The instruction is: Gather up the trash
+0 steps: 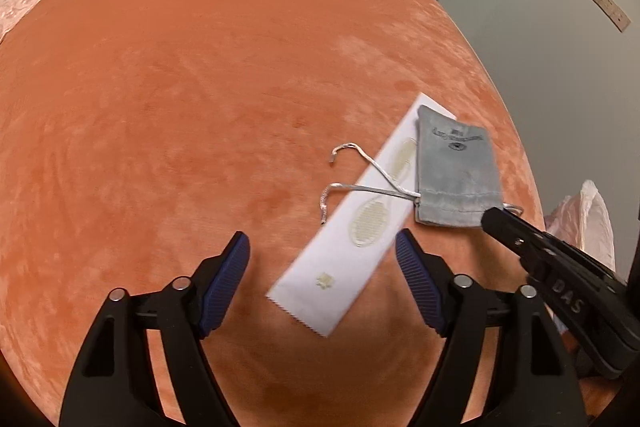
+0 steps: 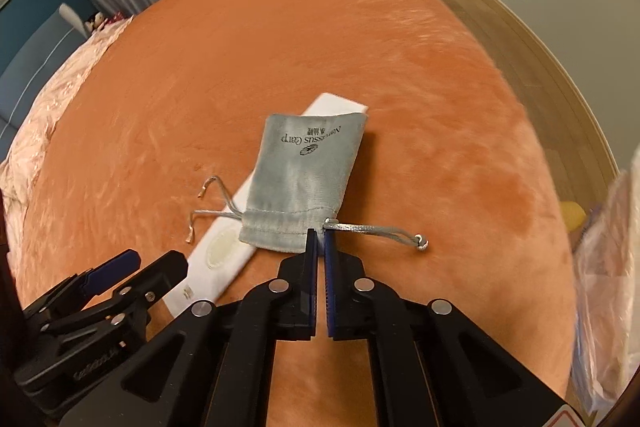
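A grey velvet drawstring pouch (image 2: 304, 179) lies on the orange bed cover (image 2: 280, 47), partly on top of a long white paper sleeve (image 1: 348, 243). My right gripper (image 2: 320, 233) is shut on the pouch's gathered mouth corner, where the silver cord (image 2: 376, 229) comes out. It shows in the left wrist view (image 1: 500, 221) at the pouch's (image 1: 456, 171) near right corner. My left gripper (image 1: 322, 247) is open, its fingers either side of the sleeve's near end, just above it. It shows at the lower left of the right wrist view (image 2: 140, 267).
A translucent plastic bag (image 2: 608, 267) hangs off the bed's right side, also seen in the left wrist view (image 1: 588, 215). Pink bedding (image 2: 60, 115) lies at the far left. Wood floor (image 2: 520, 47) and a wall are to the right.
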{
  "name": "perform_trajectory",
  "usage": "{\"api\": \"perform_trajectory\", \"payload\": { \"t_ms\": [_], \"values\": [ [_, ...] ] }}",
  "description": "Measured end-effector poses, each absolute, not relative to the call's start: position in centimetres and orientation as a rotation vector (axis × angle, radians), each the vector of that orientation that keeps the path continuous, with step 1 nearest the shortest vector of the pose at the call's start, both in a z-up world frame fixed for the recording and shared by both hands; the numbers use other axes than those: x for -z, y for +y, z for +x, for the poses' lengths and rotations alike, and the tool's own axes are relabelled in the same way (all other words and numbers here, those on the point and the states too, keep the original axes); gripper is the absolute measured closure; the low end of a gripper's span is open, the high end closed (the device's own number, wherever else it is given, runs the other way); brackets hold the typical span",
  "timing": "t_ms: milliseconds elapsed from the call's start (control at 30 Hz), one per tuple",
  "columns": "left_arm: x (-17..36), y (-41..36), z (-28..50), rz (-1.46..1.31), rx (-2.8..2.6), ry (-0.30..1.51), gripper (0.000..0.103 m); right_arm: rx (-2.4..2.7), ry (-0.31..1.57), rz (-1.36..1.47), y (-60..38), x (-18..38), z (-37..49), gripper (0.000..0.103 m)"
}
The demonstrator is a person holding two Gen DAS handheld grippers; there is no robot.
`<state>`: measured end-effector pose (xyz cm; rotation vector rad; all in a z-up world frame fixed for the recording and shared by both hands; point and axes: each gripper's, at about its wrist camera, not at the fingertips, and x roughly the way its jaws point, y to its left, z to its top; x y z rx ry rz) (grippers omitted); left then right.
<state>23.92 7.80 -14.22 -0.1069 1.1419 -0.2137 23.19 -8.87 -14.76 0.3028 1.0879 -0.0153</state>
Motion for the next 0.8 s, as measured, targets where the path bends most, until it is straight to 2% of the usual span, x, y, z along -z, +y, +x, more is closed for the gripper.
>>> {"api": "perform_trajectory", "payload": {
  "t_ms": [300, 333, 367, 433, 800],
  "values": [
    [16.6, 4.6, 24.3, -0.026, 0.229, 1.171, 0.030, 0.061, 1.070, 0.356, -11.8, 13.8, 20.1, 0.100],
    [16.6, 4.5, 24.3, -0.021, 0.224, 1.169, 0.033, 0.064, 1.068, 0.354, -11.9, 13.8, 19.9, 0.100],
    [16.6, 4.3, 24.3, -0.016, 0.217, 1.166, 0.040, 0.067, 1.066, 0.354, -12.0, 13.7, 19.7, 0.100],
    [16.6, 4.0, 24.3, -0.012, 0.222, 1.170, 0.048, 0.071, 1.064, 0.368, -12.5, 13.6, 19.2, 0.100],
    [15.4, 0.8, 22.2, 0.010, 0.270, 1.196, 0.062, 0.069, 1.040, 0.409, -14.4, 12.8, 16.3, 0.100]
  ]
}}
